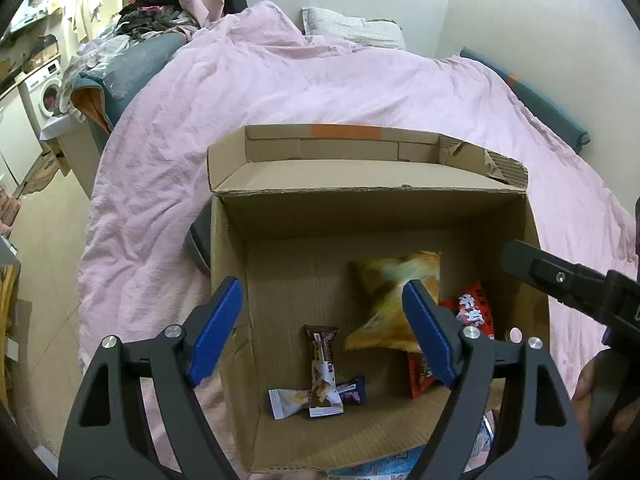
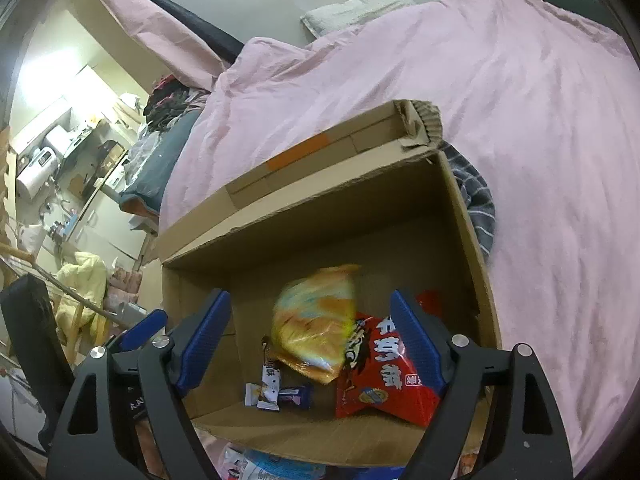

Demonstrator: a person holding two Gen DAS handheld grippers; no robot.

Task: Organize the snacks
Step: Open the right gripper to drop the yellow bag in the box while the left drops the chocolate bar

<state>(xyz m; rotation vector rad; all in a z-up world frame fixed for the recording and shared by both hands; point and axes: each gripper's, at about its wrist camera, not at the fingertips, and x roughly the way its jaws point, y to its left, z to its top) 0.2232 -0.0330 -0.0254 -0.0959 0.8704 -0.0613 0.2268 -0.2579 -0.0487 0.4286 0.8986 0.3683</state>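
Observation:
An open cardboard box (image 1: 312, 216) (image 2: 304, 216) stands on the pink bed. Inside lie a yellow-orange chip bag (image 1: 394, 300) (image 2: 316, 328), blurred as if moving, a red snack bag (image 1: 474, 312) (image 2: 384, 376), a brown chocolate bar (image 1: 322, 364) (image 2: 270, 384), a small white wrapper (image 1: 286, 400) (image 2: 252, 394) and a small dark blue wrapper (image 1: 352, 390) (image 2: 298, 396). My left gripper (image 1: 324, 328) is open and empty above the box's near edge. My right gripper (image 2: 310, 336) is open and empty over the box; it also shows in the left wrist view (image 1: 560, 280).
The pink duvet (image 1: 320, 80) (image 2: 540, 120) covers the bed around the box. A striped grey cloth (image 2: 476, 196) lies against the box's right side. More snack packets (image 2: 272, 464) (image 1: 384, 468) lie in front of the box. Clutter and a washing machine (image 1: 44, 92) stand at left.

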